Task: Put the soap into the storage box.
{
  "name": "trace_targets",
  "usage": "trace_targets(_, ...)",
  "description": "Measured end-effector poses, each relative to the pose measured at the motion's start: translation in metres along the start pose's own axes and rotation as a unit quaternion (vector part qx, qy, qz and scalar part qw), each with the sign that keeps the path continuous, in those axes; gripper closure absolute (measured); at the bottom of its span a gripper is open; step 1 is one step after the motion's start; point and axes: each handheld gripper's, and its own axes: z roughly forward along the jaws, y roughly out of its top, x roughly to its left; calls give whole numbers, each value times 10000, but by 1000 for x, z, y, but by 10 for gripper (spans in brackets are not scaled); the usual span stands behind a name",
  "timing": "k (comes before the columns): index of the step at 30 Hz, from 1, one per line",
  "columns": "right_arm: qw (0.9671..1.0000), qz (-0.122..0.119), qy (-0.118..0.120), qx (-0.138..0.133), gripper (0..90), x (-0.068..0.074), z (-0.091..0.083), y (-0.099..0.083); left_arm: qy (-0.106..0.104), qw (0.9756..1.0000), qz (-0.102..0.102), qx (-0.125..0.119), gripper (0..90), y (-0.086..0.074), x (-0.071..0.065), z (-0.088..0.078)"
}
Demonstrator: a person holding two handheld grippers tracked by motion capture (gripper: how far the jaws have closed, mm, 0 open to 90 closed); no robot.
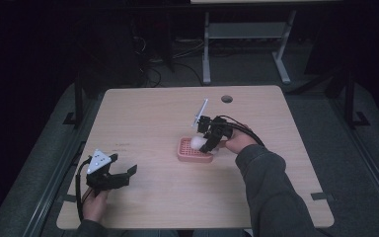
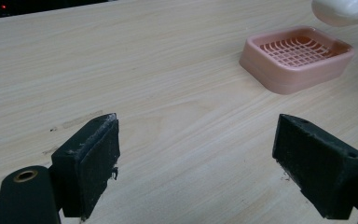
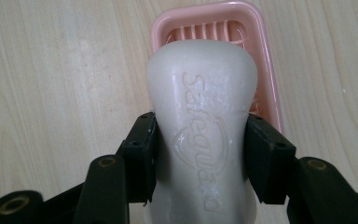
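Clamped soap bar [image 3: 200, 135] above pink dish [image 3: 265, 70]

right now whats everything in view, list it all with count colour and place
soap bar: one, white, clamped between the right gripper's jaws, held just above the dish
soap dish: one, pink with a slotted grid floor, near the table's middle
table: one, light wood, with a round hole near its far edge
desk frame: one, pale grey legs, on the floor beyond the table
left gripper: one, black, jaws wide apart over bare wood at the near left corner
right gripper: one, black, shut on the soap
hands: two, grey sleeves, at the near edge
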Motion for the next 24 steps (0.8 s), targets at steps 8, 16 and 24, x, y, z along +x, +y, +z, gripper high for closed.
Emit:
trace_targets(8,10000,-1,-10,51,490,-1,6,4,-15,10000,-9,-16,141,0,-1,1)
trace_targets(16,10000,3,-15,96,490,-4,14,8,-29,10000,-9,-2,141,1,-1,1)
trace_targets(24,9999,27,-1,145,490,-7,22,11,-29,10000,6,20,141,0,-1,0)
